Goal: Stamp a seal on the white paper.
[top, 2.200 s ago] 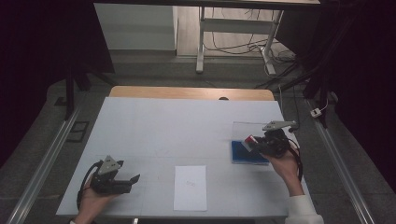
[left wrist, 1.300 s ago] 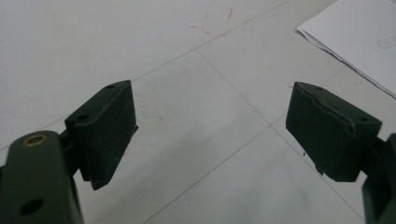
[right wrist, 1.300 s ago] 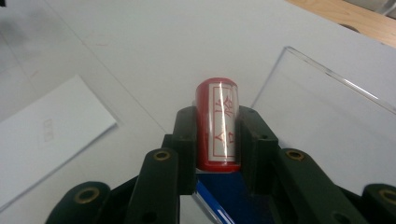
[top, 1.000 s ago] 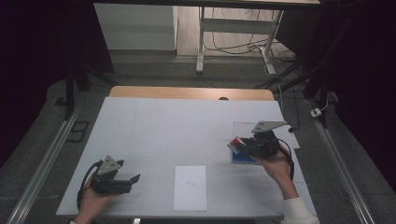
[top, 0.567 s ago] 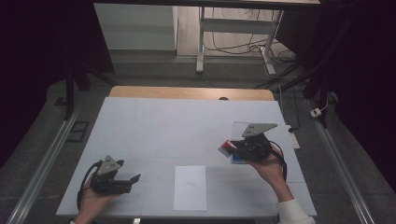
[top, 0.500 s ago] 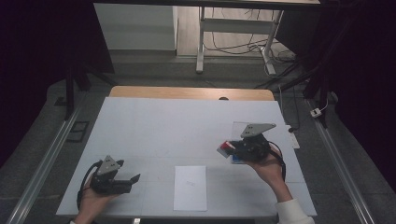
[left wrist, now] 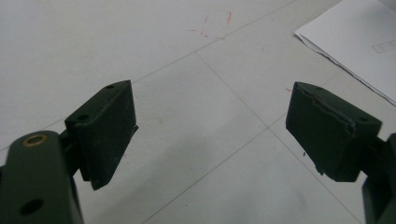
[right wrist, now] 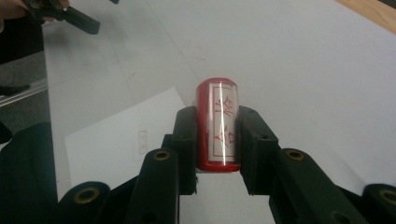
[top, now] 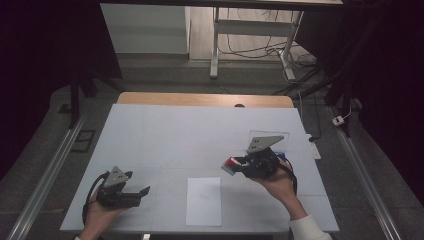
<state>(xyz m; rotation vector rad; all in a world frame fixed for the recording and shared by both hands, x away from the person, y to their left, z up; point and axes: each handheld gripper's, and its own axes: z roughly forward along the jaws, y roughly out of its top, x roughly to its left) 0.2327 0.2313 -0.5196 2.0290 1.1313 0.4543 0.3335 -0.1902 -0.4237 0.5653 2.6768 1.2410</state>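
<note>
My right gripper (top: 241,165) is shut on a red cylindrical stamp (top: 229,164) with a white label bearing red characters. It holds the stamp level above the white table (top: 200,130), right of centre, pointing left. In the right gripper view the stamp (right wrist: 219,100) sits squeezed between both pads (right wrist: 187,135) and sticks out past them. A white sheet of paper (top: 204,200) lies at the front middle, below and left of the stamp. My left gripper (top: 140,196) rests at the front left, open and with nothing in it; its view shows bare table between the jaws (left wrist: 210,130).
A blue pad in a clear case (top: 284,150) lies just behind the right hand. The table's wooden strip (top: 200,99) runs along the far edge. A corner of the paper (left wrist: 359,42) lies to the right of the left gripper.
The right gripper has carried the stamp leftward, away from the blue pad toward the paper. The left gripper has stayed put.
</note>
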